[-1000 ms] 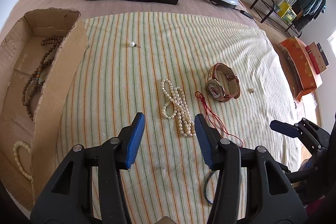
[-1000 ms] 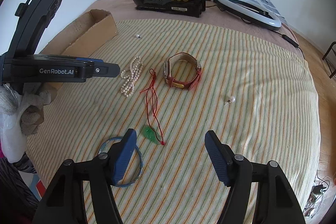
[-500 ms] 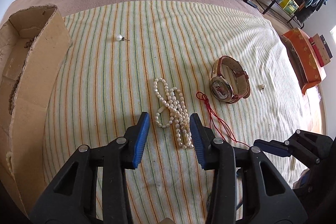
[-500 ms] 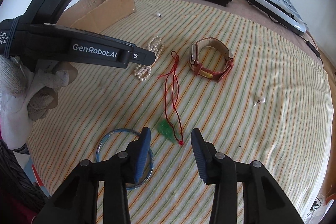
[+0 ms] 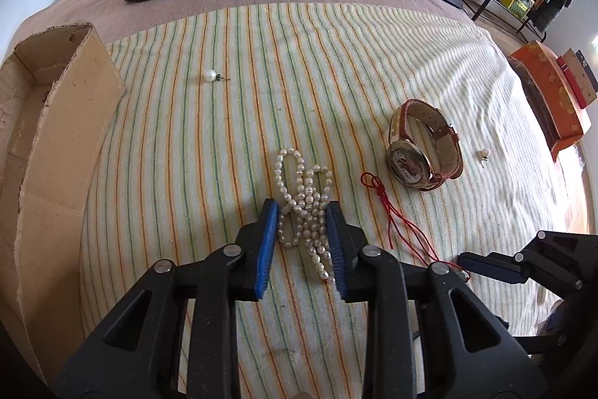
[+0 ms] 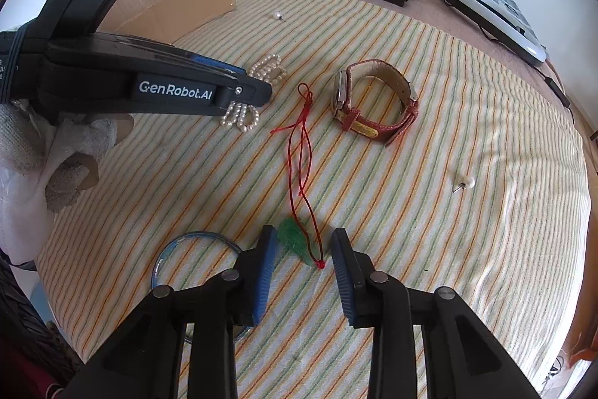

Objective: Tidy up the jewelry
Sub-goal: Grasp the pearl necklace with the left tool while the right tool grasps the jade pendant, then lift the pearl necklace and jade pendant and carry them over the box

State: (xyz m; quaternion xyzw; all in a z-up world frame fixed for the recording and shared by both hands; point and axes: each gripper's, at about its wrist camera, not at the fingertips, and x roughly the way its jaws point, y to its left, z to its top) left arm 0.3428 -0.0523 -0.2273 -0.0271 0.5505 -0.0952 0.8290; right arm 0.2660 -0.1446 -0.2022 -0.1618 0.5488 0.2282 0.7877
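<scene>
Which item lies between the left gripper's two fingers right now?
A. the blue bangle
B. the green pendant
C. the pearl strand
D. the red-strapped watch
C: in the left wrist view the left gripper has its blue pads on either side of the pearl strand, which lies on the striped cloth.

Bright daylight, soft shadows; strong fisheye bending and dark vignette at edges; centre sharp.
</scene>
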